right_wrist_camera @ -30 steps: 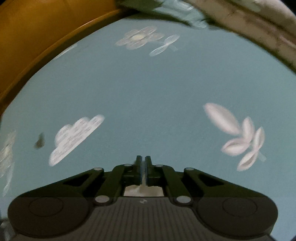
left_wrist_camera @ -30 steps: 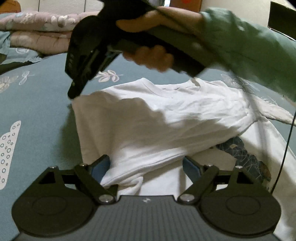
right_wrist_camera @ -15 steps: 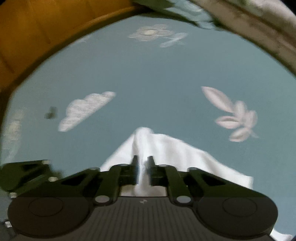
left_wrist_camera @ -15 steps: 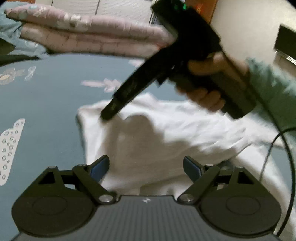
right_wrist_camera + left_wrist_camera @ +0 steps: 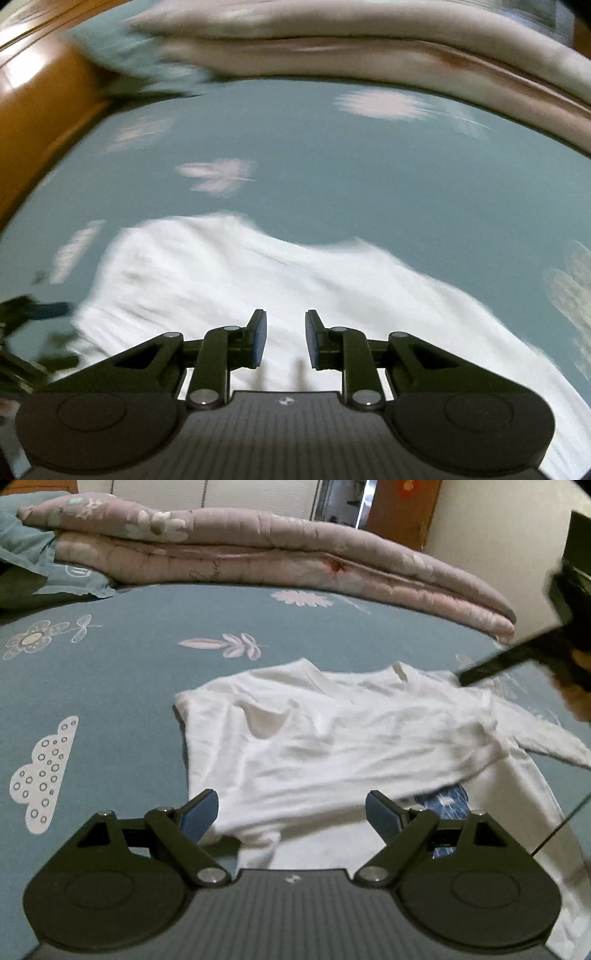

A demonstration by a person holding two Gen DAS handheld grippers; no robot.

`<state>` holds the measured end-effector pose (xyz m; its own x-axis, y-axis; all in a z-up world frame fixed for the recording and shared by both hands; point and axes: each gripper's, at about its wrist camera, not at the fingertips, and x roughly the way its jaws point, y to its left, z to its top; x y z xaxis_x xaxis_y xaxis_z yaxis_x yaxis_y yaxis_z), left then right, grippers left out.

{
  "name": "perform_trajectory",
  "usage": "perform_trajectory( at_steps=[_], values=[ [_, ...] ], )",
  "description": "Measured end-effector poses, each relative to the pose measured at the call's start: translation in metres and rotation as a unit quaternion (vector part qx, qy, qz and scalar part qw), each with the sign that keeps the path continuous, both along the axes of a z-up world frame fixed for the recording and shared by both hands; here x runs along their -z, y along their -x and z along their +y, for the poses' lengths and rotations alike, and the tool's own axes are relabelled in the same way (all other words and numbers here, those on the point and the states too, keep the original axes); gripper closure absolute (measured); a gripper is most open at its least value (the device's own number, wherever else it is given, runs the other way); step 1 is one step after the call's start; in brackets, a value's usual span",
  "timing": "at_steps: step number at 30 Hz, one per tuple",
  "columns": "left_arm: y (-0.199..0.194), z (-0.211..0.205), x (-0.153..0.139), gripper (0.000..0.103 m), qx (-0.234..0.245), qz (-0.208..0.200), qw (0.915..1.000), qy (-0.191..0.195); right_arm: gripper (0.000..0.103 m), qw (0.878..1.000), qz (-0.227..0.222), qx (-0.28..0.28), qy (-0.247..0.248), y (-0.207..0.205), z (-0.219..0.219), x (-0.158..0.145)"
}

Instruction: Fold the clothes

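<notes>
A white long-sleeved shirt (image 5: 343, 738) lies on the blue bedsheet (image 5: 129, 686), its left side folded over towards the right, a blue print (image 5: 443, 801) peeking out from under the fold. My left gripper (image 5: 291, 812) hovers open over the shirt's near edge with nothing between its fingers. My right gripper (image 5: 284, 339) hangs above the shirt (image 5: 258, 280); its jaws are opening and hold nothing. In the left wrist view the right gripper's finger (image 5: 495, 666) reaches in from the right edge near the shirt's far shoulder, held by a hand (image 5: 576, 698).
A folded pink quilt (image 5: 258, 561) lies along the far side of the bed, with a blue pillow (image 5: 33, 554) at its left end. A wooden bed frame (image 5: 33, 122) borders the sheet on the left in the right wrist view. A thin cable (image 5: 561, 827) hangs at right.
My right gripper let go of the shirt's folded edge, opened partly and swept fast from the left side to the right. The shirt's flap now lies flat. My left gripper rose slightly.
</notes>
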<state>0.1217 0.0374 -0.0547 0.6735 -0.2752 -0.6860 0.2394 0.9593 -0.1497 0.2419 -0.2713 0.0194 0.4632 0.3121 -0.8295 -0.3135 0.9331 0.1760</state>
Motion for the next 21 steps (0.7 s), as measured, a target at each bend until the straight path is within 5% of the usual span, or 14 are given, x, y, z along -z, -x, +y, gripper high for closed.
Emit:
perform_trajectory(
  at_steps=[4,7,16,21],
  values=[
    [0.005,-0.017,0.000,0.016,-0.001,0.009,0.9998,-0.017,0.074,0.995,0.004,0.095,0.019,0.041,-0.078,0.003],
    [0.005,-0.035,0.001,0.016,0.009,0.019,0.9993,-0.030,0.074,0.994,0.008,0.106,0.039,0.067,-0.104,0.016],
    [0.011,-0.068,-0.007,0.016,0.007,0.017,0.9988,-0.044,0.071,0.990,0.019,0.114,-0.086,0.075,-0.090,0.050],
    [0.003,-0.065,-0.005,0.016,-0.008,0.017,0.9992,-0.035,0.045,0.975,0.040,0.167,-0.140,0.088,-0.090,0.068]
  ],
)
